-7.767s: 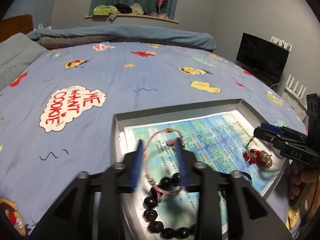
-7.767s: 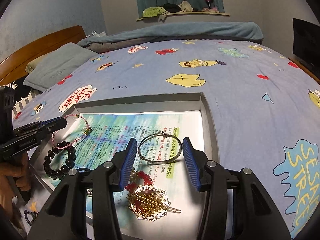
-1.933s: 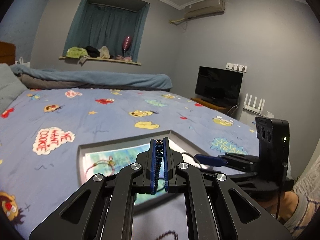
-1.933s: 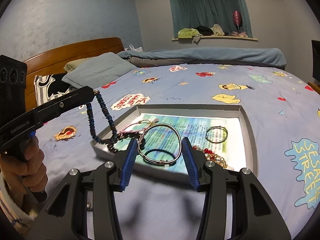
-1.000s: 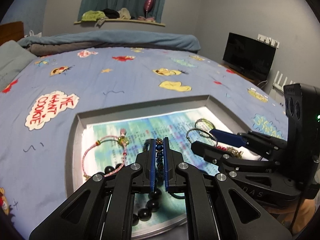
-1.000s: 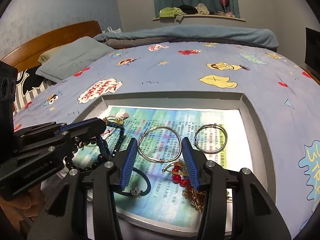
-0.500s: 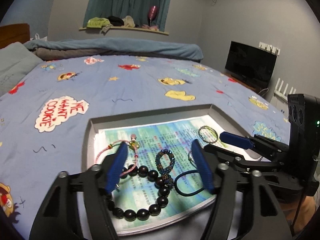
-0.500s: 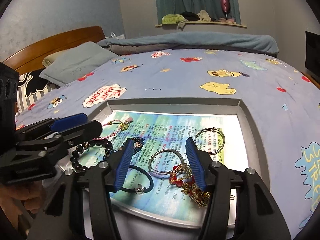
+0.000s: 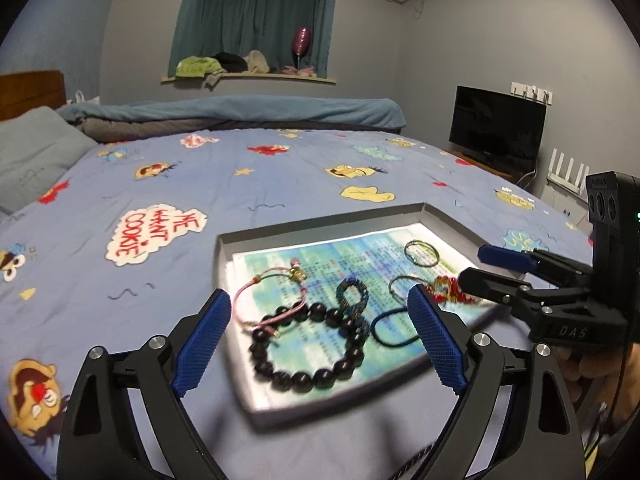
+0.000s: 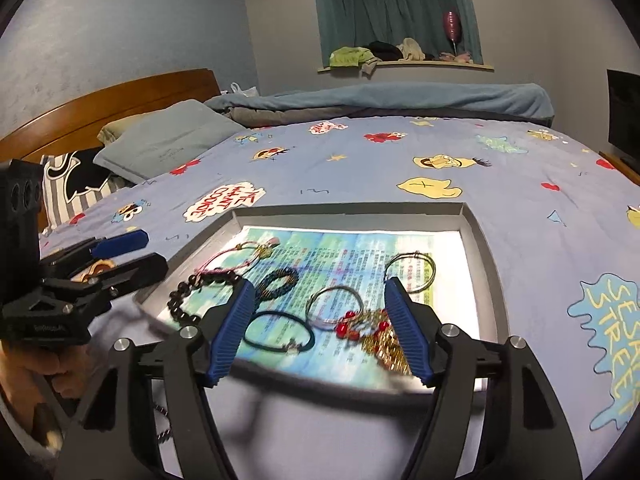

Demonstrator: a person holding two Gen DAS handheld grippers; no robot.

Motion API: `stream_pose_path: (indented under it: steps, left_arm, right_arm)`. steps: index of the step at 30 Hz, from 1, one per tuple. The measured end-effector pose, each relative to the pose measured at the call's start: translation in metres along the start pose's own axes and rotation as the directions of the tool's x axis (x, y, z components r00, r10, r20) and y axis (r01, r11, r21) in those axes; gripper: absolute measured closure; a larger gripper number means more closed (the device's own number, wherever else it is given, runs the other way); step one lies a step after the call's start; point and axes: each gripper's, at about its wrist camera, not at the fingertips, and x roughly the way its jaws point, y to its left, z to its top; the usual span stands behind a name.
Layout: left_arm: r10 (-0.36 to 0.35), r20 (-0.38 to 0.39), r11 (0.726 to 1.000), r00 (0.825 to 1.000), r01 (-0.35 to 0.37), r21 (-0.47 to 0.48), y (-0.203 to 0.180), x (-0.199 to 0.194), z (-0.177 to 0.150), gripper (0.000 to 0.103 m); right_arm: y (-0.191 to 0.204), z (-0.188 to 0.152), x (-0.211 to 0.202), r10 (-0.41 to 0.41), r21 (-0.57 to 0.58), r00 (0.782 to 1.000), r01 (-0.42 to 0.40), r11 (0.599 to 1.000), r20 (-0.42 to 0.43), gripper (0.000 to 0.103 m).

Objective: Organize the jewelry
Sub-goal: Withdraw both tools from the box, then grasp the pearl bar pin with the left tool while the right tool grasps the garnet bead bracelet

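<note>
Nearest, the left gripper (image 9: 320, 336) and right gripper (image 10: 320, 326) hang over the tray's near edge, both jaws opening with nothing between the pads. "DAS" shows on the right gripper's side. In the tray (image 9: 328, 227) on the bed (image 9: 280, 168), on a printed sheet too blurred to read, lie a bead bracelet (image 9: 312, 346), bangles (image 10: 336, 307) and a red-gold piece (image 10: 372, 332). Beyond, the cover reads "ME WANT COOKIE" (image 9: 158, 232); at right, "SESAME STREET" (image 10: 614, 344).
</note>
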Motion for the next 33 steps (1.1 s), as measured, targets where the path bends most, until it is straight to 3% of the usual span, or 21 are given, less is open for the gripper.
stream_pose_path:
  steps: [12, 19, 26, 31, 33]
  left_arm:
    - [-0.009, -0.032, 0.999, 0.999, 0.010, 0.042, 0.010, -0.039, -0.037, 0.013]
    - [-0.068, -0.068, 0.992, 0.995, 0.075, 0.102, -0.006, -0.057, -0.066, 0.014]
    - [-0.159, -0.105, 0.971, 0.982, 0.174, 0.164, -0.023, -0.071, -0.087, 0.030]
    - [-0.177, -0.157, 0.955, 0.972, 0.208, 0.213, -0.037, -0.072, -0.107, 0.030]
    - [-0.168, -0.183, 0.953, 0.969, 0.207, 0.223, -0.038, -0.069, -0.113, 0.038]
  right_arm:
    - [0.020, -0.020, -0.025, 0.032, -0.073, 0.999, -0.032, 0.997, -0.001, 0.029]
    - [0.031, -0.029, -0.033, 0.052, -0.098, 0.999, -0.053, 0.994, -0.010, 0.029]
    - [0.038, -0.041, -0.035, 0.061, -0.122, 0.997, -0.065, 0.990, -0.035, 0.029]
    - [0.039, -0.046, -0.035, 0.070, -0.120, 0.996, -0.076, 0.990, -0.052, 0.029]
    - [0.039, -0.047, -0.034, 0.073, -0.119, 0.996, -0.079, 0.990, -0.058, 0.029]
